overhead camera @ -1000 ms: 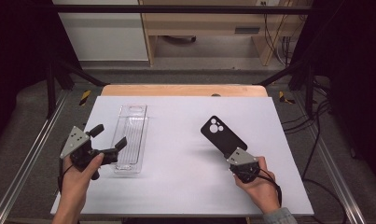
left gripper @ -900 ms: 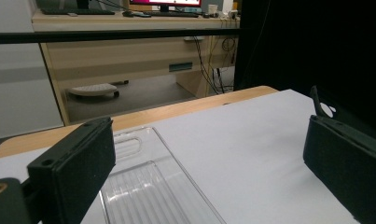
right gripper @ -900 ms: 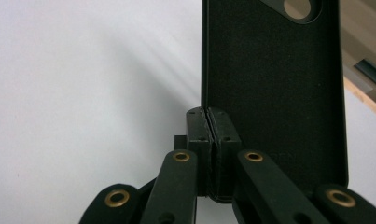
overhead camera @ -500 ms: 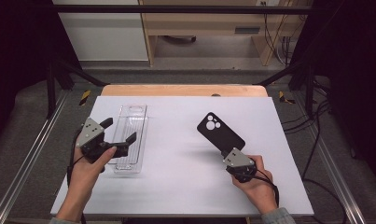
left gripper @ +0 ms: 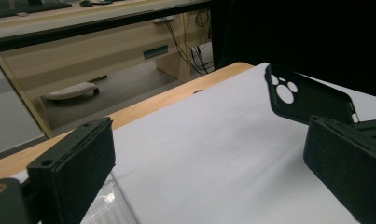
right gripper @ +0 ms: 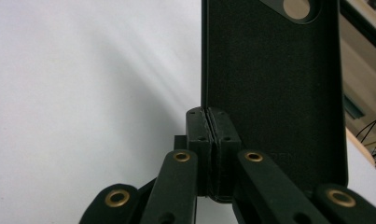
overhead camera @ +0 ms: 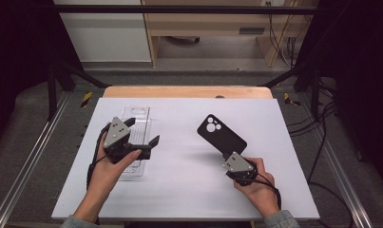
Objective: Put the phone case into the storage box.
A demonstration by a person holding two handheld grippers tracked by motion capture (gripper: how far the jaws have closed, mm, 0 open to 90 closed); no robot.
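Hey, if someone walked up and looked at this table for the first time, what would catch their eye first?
Probably the black phone case, lifted off the white table right of centre, its edge pinched in the shut right gripper. Next, the left gripper with its jaws wide open, hovering over a clear plastic tray on the table's left side.

Matt black phone case (overhead camera: 221,134), clear glossy plastic box (overhead camera: 137,124), smooth matt white tabletop (overhead camera: 189,180) on wood edge (overhead camera: 179,91).
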